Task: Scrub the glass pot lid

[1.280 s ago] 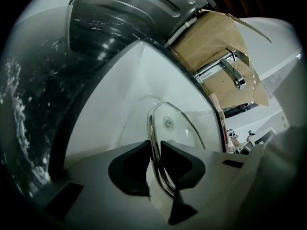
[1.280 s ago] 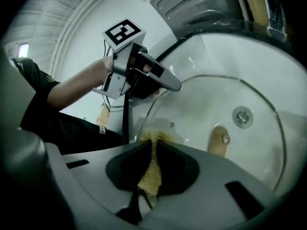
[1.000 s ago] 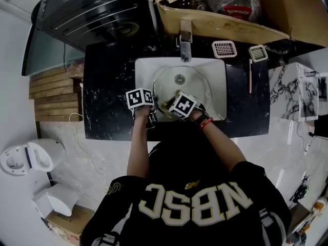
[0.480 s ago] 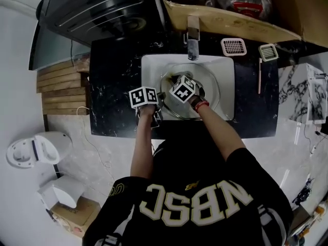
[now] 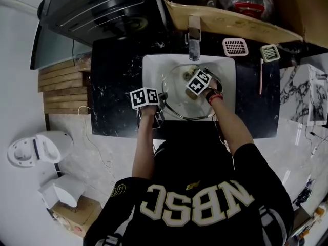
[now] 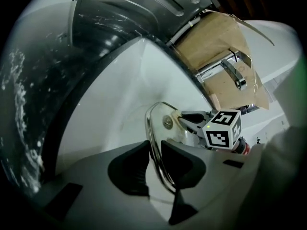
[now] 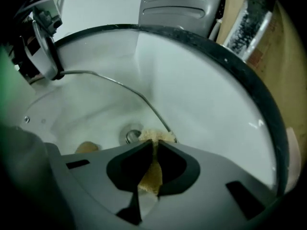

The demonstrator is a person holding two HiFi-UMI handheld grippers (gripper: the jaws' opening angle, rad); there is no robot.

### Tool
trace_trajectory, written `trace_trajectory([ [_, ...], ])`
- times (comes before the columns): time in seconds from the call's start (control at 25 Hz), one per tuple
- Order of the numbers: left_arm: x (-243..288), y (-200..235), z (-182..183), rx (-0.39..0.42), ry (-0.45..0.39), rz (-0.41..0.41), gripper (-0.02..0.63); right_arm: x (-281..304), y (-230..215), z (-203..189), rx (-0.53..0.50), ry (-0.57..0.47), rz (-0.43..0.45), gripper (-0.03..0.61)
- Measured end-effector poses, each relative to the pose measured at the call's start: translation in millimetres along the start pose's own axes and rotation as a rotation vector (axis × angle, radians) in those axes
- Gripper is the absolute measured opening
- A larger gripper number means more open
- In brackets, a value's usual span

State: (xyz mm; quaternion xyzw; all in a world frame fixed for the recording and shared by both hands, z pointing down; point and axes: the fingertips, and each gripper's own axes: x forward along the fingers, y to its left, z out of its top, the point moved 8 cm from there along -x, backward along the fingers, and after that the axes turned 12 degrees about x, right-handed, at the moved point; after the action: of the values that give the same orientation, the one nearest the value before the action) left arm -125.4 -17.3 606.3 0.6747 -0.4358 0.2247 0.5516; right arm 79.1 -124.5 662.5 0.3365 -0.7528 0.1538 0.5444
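Observation:
The glass pot lid with a metal rim lies tilted in the white sink. My left gripper holds the lid's left edge; in the left gripper view the rim runs between its jaws, which are opening slightly while still touching it. My right gripper is over the lid's far right part, shut on a yellow-brown sponge. In the right gripper view the sponge tip sits by the drain, with the lid rim arcing away toward the left gripper.
A chrome faucet stands behind the sink on the black marble counter. Two small mesh strainers lie at the back right. A cardboard box and a metal rack sit behind.
My right gripper has swept with the sponge from the lid's near left part across to its far right. The left gripper has stayed at the lid's left edge.

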Motion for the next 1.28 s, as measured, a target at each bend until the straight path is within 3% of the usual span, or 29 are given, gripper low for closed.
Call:
trace_trajectory([
  [0.24, 0.7, -3.9, -0.6, 0.067, 0.005, 0.032, 0.089, -24.4, -22.3, -37.4, -0.118, 0.112, 0.015, 0.037],
  [0.52, 0.3, -2.8, -0.1, 0.07, -0.006, 0.023, 0.089, -68.1, 8.7, -71.7, -0.156, 0.335, 0.198, 0.037],
  [0.64, 0.8, -3.4, 0.8, 0.068, -0.019, 0.016, 0.087, -84.5, 24.7, -80.6, -0.161, 0.383, 0.287, 0.037],
  [0.92, 1.9, -5.0, 0.8, 0.071, -0.019, 0.018, 0.086, -110.3, 43.9, -87.9, -0.076, 0.39, 0.389, 0.04],
  [1.08, 1.3, -4.3, 1.1, 0.074, -0.018, 0.019, 0.086, -112.7, 68.9, -75.9, 0.024, 0.275, 0.536, 0.041],
  [1.28, 1.2, -1.3, 1.1, 0.071, -0.014, 0.028, 0.086, -108.7, 97.0, -51.3, 0.109, 0.16, 0.628, 0.041],
])
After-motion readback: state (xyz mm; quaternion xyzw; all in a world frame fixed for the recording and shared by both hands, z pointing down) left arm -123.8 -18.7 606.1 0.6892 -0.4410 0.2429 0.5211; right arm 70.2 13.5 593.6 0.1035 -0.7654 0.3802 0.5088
